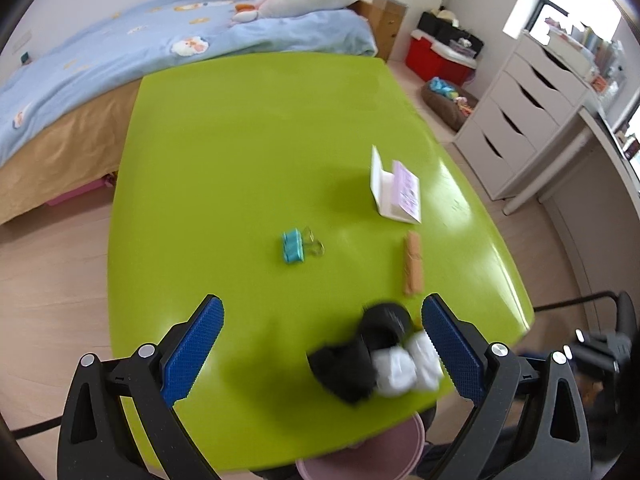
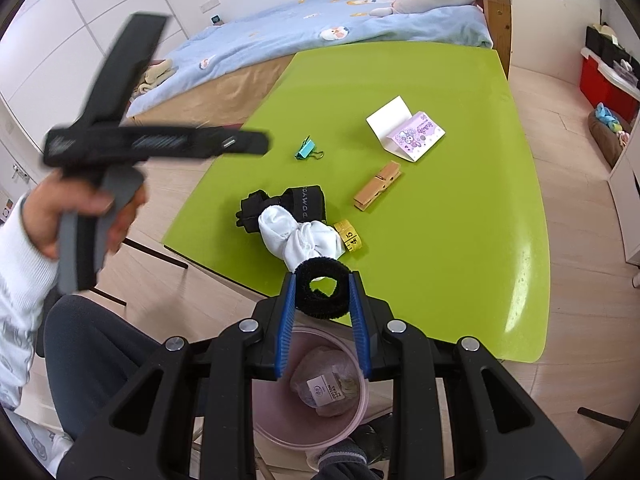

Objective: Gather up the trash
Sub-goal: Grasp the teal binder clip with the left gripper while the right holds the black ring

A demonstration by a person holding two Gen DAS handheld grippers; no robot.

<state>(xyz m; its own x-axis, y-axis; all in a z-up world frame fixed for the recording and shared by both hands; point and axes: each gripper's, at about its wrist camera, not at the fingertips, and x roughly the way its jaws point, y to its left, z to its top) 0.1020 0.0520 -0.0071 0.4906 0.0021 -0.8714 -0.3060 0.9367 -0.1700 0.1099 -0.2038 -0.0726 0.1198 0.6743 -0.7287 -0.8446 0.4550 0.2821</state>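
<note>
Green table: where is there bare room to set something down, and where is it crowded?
The green table is bare along the far edge by the bed and on its right side, beyond the clothespin. Crowded: the near edge, around the black and white socks and the tape measure.

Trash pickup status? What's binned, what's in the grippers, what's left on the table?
Done: the pink bin already holds a bagged item. In hand: the right gripper is clamped on a black fuzzy ring above the bin; the left gripper is open and empty. Left on the green table: sock bundle, tape measure, clothespin, binder clip, folded card.
</note>
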